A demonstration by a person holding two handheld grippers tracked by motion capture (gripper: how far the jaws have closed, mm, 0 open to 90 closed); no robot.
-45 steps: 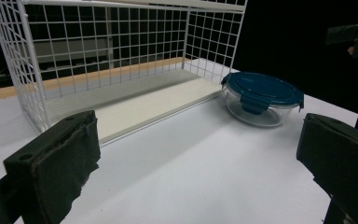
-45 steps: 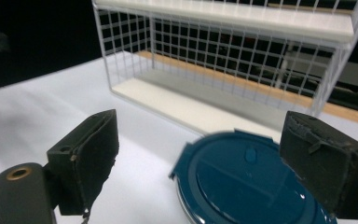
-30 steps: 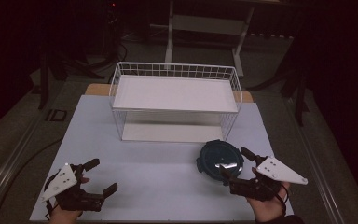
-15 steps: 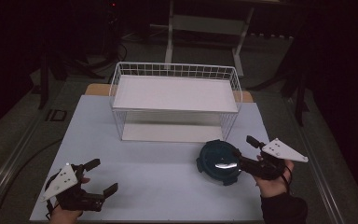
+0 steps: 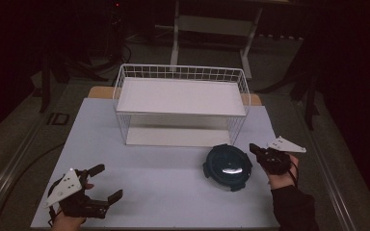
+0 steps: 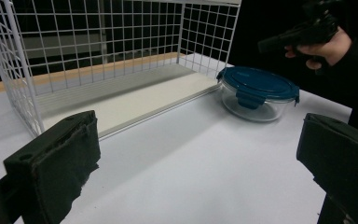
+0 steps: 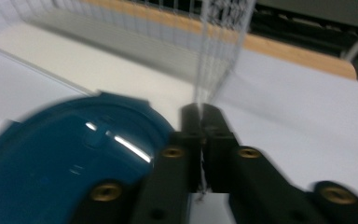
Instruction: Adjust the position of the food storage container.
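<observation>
Since the glass container [image 5: 226,167] near the rack's [image 5: 180,103] right front looks heavy and slick, I'd grip its lid tabs; my right gripper [image 5: 256,150] is clenched empty, my left gripper [image 5: 102,183] spread wide.

A dim lab: white-covered test table [image 5: 173,192] (metal stand [image 5: 217,24] behind), cables on floor.

No legible text, labels, brands, numbers or signs. Container lid [image 5: 227,164]: plain blue, glare only. Wire rack [image 5: 180,96]: unmarked. Table [image 5: 173,183] surface: blank white. A dark mark on the floor left of the table [image 5: 58,118] could be lettering; too small and dim to read.
</observation>
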